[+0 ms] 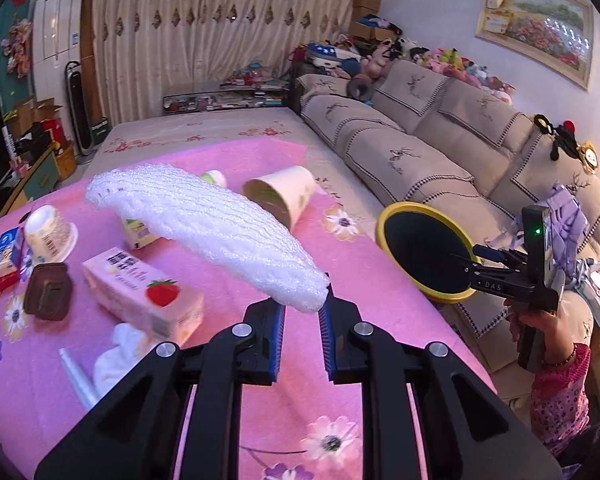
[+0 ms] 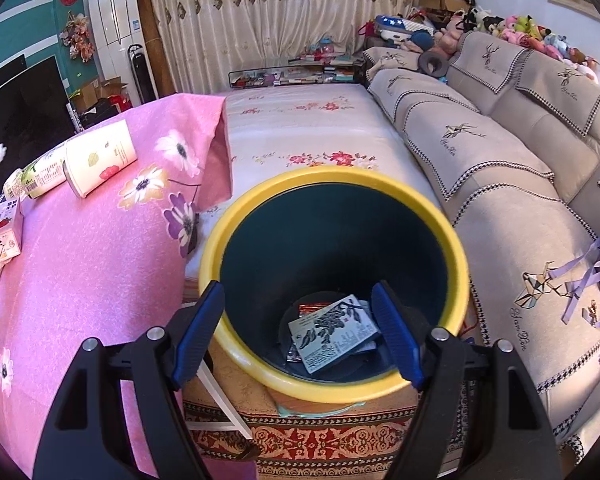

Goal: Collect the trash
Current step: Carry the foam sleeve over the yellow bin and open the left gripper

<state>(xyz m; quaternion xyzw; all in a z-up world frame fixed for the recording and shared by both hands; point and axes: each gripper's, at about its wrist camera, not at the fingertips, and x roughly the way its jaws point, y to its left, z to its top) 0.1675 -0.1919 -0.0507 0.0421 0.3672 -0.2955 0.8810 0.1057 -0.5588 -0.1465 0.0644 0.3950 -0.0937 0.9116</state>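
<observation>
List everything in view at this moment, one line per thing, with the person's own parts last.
Foam net: 1, white, held above the table.
Bin: 1, yellow rim, dark inside, between table and sofa, packets at its bottom.
Paper cup: 1, cream, on its side on the cloth.
Yogurt tub: 1, white, upside down, table's left.
Strawberry carton: 1, pink, lying near the table's front.
Brown wrapper: 1, left of the carton.
Cloth: 1, pink floral, covers the table.
Sofa: 1, beige, right.
Left gripper: shut on the net.
Right gripper: around the bin's rim.
</observation>
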